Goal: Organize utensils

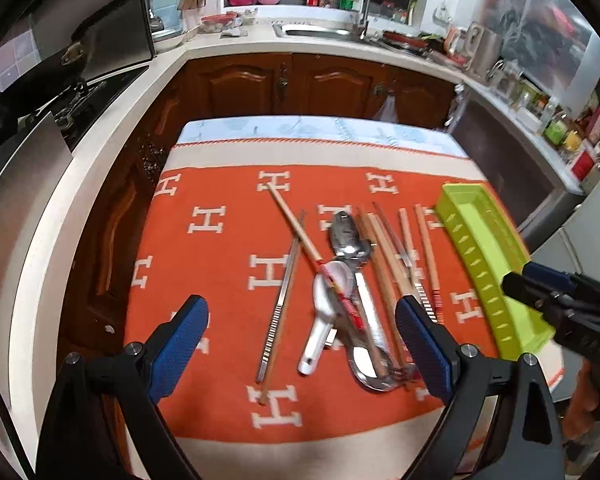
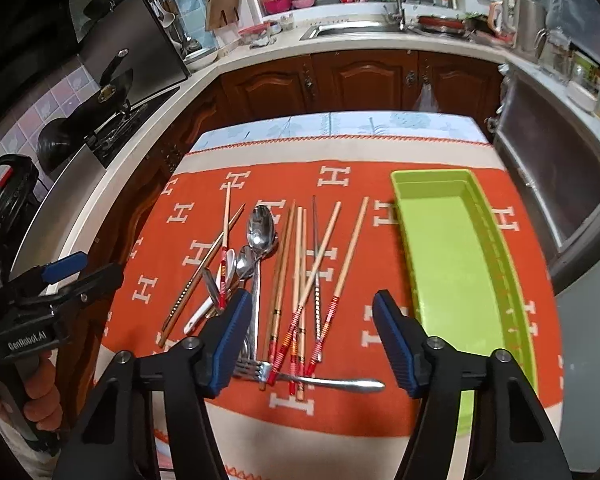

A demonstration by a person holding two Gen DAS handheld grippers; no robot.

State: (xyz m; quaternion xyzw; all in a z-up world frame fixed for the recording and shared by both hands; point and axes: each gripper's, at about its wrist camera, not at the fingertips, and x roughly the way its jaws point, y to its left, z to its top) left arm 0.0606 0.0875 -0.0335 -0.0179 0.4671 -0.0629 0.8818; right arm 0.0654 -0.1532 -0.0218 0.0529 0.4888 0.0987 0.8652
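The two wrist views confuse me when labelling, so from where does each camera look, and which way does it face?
Left wrist: behind the open left gripper, above the table's near left, facing the utensil pile and far sink; the right gripper enters at right.
Right wrist: behind the open right gripper, facing the chopsticks and green tray; the person's hand shows at left.
Shared: orange cloth, utensils, tray, sink counter.

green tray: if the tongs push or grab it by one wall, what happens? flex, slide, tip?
The green tray looks like thin moulded plastic and holds nothing, so probably light. It sits on the orange cloth, which may drag or bunch rather than let it glide. Being long and narrow, a push near one end would likely swivel it; its low walls make tipping unlikely.
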